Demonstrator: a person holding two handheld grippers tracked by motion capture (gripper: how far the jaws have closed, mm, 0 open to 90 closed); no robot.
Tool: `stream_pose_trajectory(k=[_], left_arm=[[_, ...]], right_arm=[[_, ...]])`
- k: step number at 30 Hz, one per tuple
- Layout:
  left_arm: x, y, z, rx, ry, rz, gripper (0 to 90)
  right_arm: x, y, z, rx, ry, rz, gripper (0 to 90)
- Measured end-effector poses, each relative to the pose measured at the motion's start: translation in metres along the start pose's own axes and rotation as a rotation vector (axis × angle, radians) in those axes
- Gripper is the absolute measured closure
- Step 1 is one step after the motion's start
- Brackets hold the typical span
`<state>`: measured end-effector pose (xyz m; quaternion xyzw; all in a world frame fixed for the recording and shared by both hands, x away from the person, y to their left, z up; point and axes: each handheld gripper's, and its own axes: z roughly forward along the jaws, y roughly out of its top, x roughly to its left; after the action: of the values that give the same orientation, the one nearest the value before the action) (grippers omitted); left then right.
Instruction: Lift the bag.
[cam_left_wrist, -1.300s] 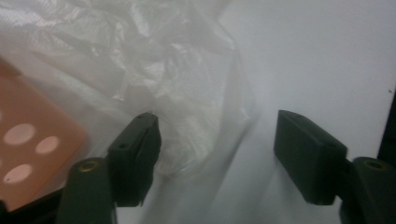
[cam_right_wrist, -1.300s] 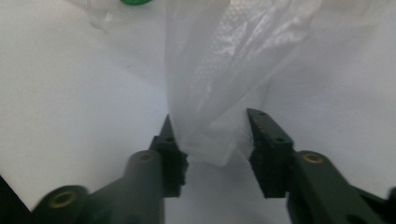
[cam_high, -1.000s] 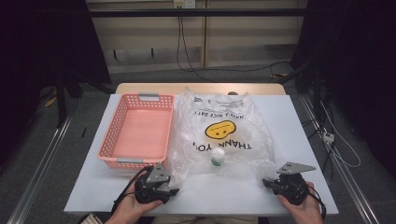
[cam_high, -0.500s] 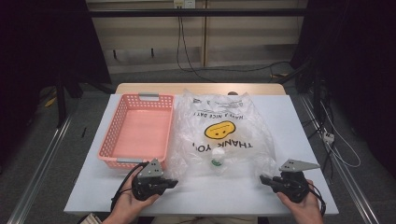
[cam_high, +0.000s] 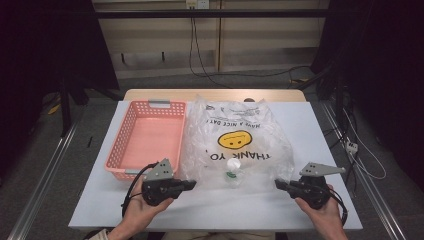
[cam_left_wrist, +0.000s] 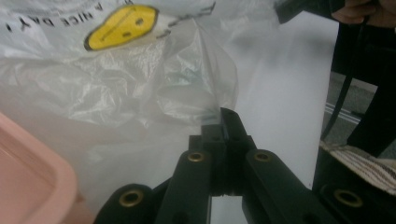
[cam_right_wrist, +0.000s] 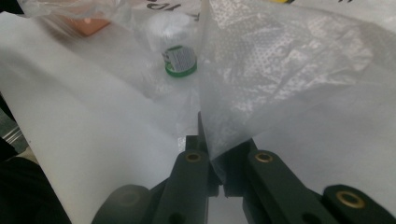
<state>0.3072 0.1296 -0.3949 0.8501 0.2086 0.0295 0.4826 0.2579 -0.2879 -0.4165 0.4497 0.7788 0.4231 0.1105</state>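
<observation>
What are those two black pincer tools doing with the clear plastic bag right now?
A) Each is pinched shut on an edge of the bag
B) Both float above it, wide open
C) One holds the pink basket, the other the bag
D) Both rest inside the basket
A: in each gripper view the jaws are closed on film of the plastic bag, the left gripper and the right gripper alike.

Right gripper (cam_right_wrist: 210, 156): 2 black jaws closed together, pinching an edge of the clear plastic bag (cam_right_wrist: 289, 65), which rises as a taut fold from the tips. Inside the bag, upper centre: sm. white bottle (cam_right_wrist: 175, 44) w/ green-rimmed end facing the camera. White table (cam_right_wrist: 70, 121) below. Pink object, top left, blurred.
</observation>
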Motion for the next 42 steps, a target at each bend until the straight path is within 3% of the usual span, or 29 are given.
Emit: stream_pose_trajectory(k=[16, 32, 42], left_arm=[[0.024, 0.049, -0.023, -0.126, 0.048, -0.014, 90.0], [0.061, 0.082, -0.021, -0.159, 0.111, -0.046, 90.0], [0.065, 0.098, -0.022, -0.182, 0.121, -0.030, 90.0]], right_arm=[[-0.012, 0.041, -0.007, -0.090, -0.012, -0.017, 89.7], [-0.028, 0.097, -0.003, -0.141, -0.020, -0.039, 89.7], [-0.029, 0.128, -0.001, -0.170, -0.020, -0.060, 89.9]])
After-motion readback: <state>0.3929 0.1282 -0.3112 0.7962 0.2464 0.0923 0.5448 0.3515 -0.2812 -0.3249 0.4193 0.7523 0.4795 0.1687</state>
